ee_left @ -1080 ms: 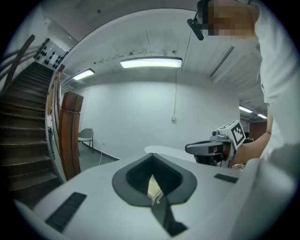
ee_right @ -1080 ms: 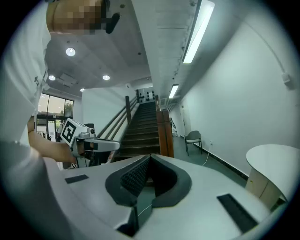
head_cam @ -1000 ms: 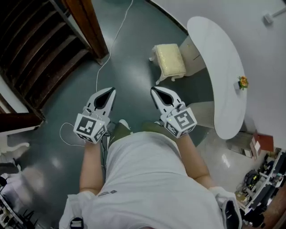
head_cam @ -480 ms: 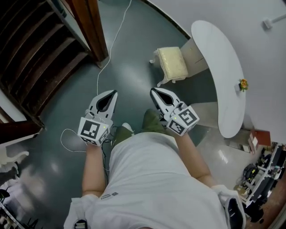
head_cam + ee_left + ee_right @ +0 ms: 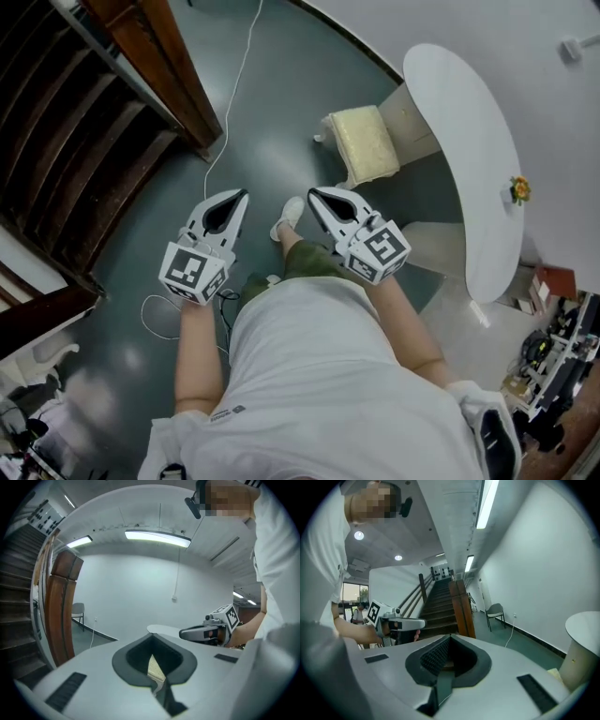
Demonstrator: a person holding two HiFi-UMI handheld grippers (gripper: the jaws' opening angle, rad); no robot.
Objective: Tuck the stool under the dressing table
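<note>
Fingers of the left gripper (image 5: 240,195) are pressed together with nothing between them, and those of the right gripper (image 5: 313,193) are likewise closed and empty. Both grippers are held side by side above the glossy dark green floor (image 5: 281,75) and point toward the stool (image 5: 366,142), well apart from it.

One stool stands upright on the floor just beside the edge of the dressing table (image 5: 459,141), outside its top. Its seat is a cream, finely textured rectangular cushion on white curved legs. Seen from the head view, the seat's long axis runs from upper left to lower right, roughly parallel to the table's own.

That single table has a smooth white oval top on two beige supports (image 5: 412,117); the stool is nearest the upper one. One small flower ornament (image 5: 517,190) sits on the tabletop. One white cable (image 5: 234,103) trails across the floor beside a dark wooden staircase (image 5: 84,122).
</note>
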